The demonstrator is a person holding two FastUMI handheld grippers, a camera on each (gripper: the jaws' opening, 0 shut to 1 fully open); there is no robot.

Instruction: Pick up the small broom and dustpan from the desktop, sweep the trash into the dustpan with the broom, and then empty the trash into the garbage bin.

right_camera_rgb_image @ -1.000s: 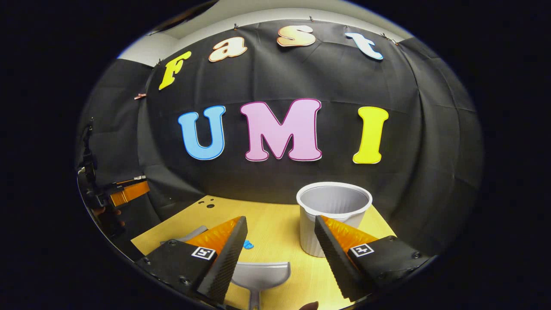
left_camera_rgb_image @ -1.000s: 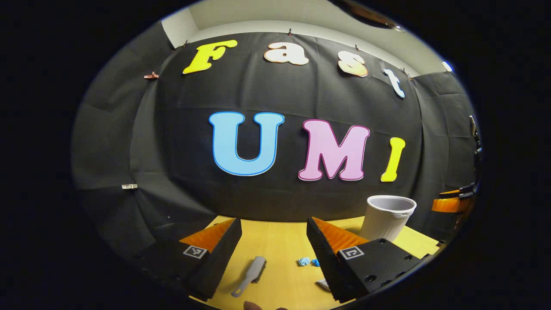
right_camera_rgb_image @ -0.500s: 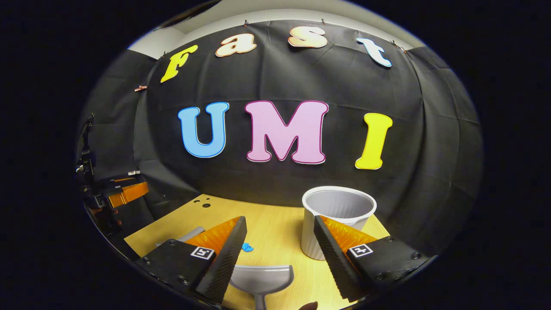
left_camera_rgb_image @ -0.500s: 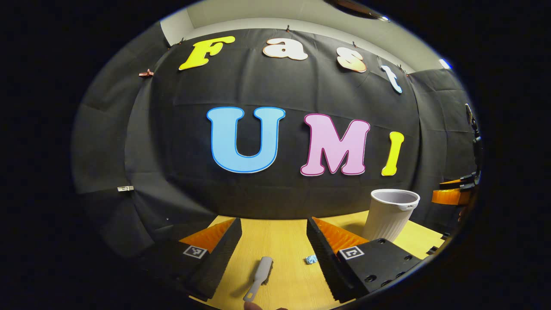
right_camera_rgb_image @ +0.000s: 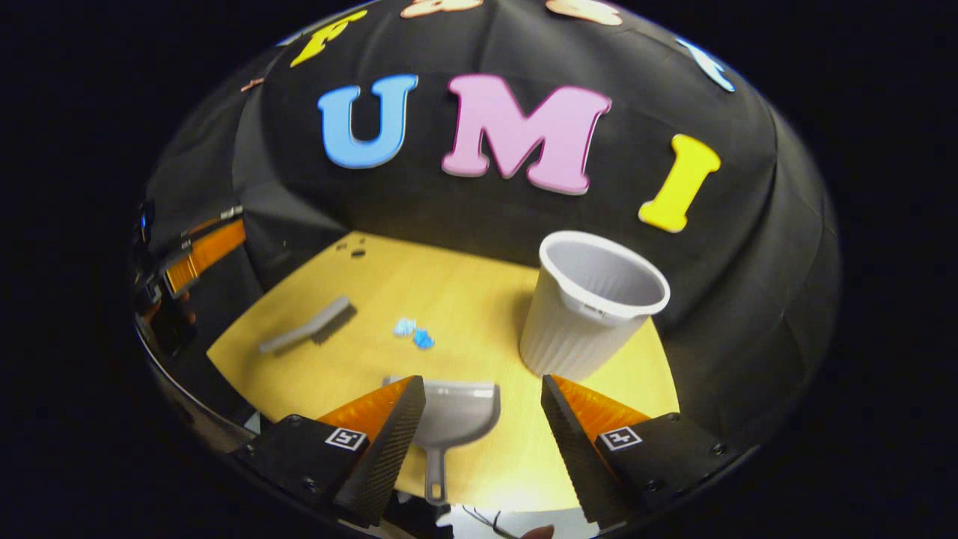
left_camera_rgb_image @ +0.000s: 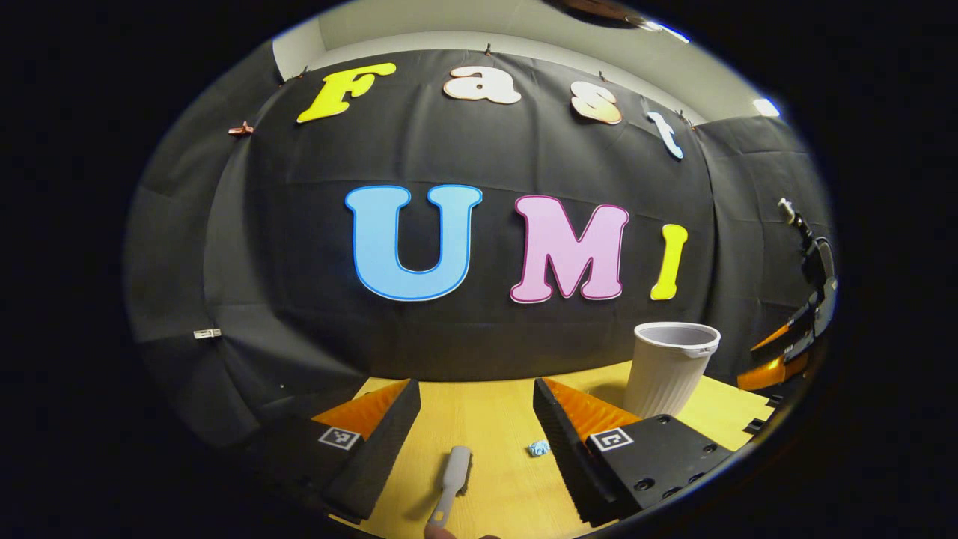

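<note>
A small grey broom [left_camera_rgb_image: 451, 480] lies flat on the yellow desktop [left_camera_rgb_image: 494, 419], straight ahead of my open left gripper [left_camera_rgb_image: 476, 419]. In the right gripper view the broom [right_camera_rgb_image: 307, 326] lies at the desk's left. The grey dustpan [right_camera_rgb_image: 453, 419] rests flat with its handle toward me, between the fingers of my open right gripper [right_camera_rgb_image: 483, 419], which hovers above it. Two bits of blue trash [right_camera_rgb_image: 414, 333] lie beyond the dustpan; a blue scrap [left_camera_rgb_image: 537, 448] shows by the left gripper's right finger. The white ribbed garbage bin [right_camera_rgb_image: 591, 311] stands upright at the right.
The bin [left_camera_rgb_image: 670, 367] stands at the desk's far right in the left gripper view. Black cloth walls close the back and sides. The desk's near edge [right_camera_rgb_image: 479, 505] lies just under the right gripper. The left gripper [right_camera_rgb_image: 191, 258] hangs off the desk's left edge.
My right gripper has risen and tipped downward, so the desk, broom, trash and dustpan now sit in fuller view. The left gripper shifted only slightly toward the broom.
</note>
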